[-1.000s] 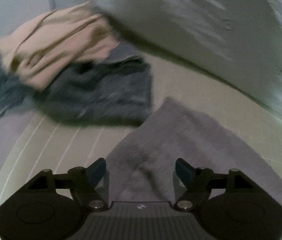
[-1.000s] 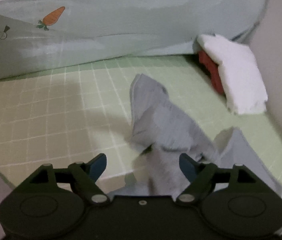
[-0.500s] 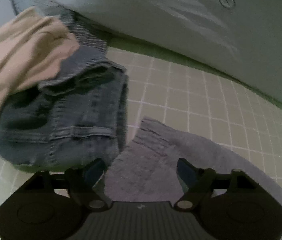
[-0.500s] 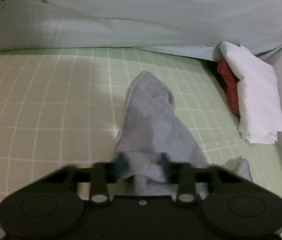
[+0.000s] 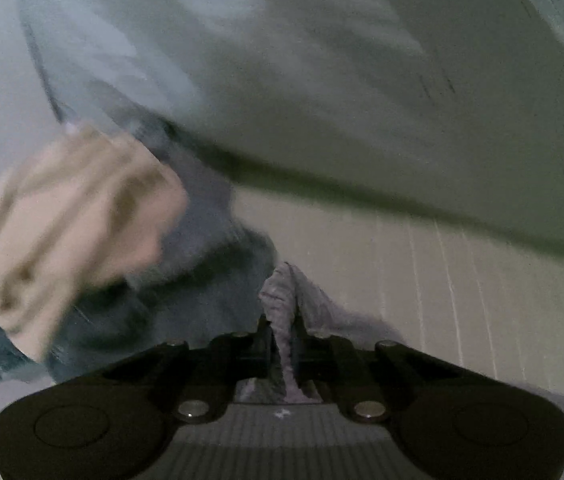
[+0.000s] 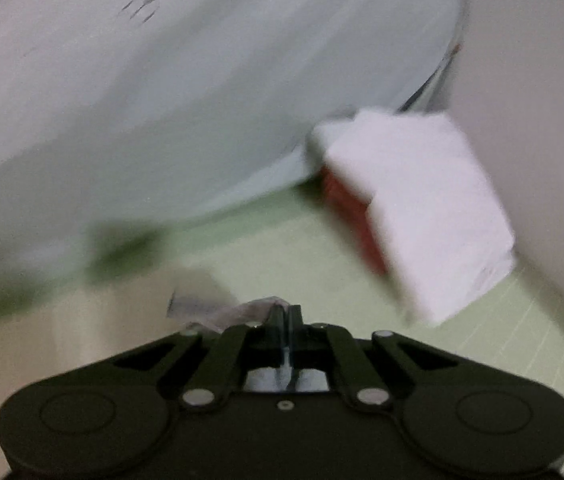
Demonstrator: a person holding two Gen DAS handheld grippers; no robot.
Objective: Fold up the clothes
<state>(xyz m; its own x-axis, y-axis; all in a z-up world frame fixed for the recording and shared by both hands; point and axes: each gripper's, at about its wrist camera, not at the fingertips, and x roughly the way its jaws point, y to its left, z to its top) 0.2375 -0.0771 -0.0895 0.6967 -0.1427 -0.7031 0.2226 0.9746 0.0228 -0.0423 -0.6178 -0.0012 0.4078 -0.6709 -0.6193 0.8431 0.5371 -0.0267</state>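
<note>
Both views are blurred. We've got open checked sheet (image 5: 421,280) to the right of our left gripper (image 5: 282,344), hemmed by the pale duvet (image 5: 321,80) behind and the beige-and-denim heap (image 5: 82,240) on the left. Its jaws have just been closing and now pinch the grey cloth (image 5: 282,304), bunched into a ridge. Our right gripper (image 6: 283,320) clamps a thin grey edge, near the white folded stack (image 6: 421,208).

Fuzzy grey cloth (image 5: 282,312) (matt), checked green sheet (image 5: 461,280)
</note>
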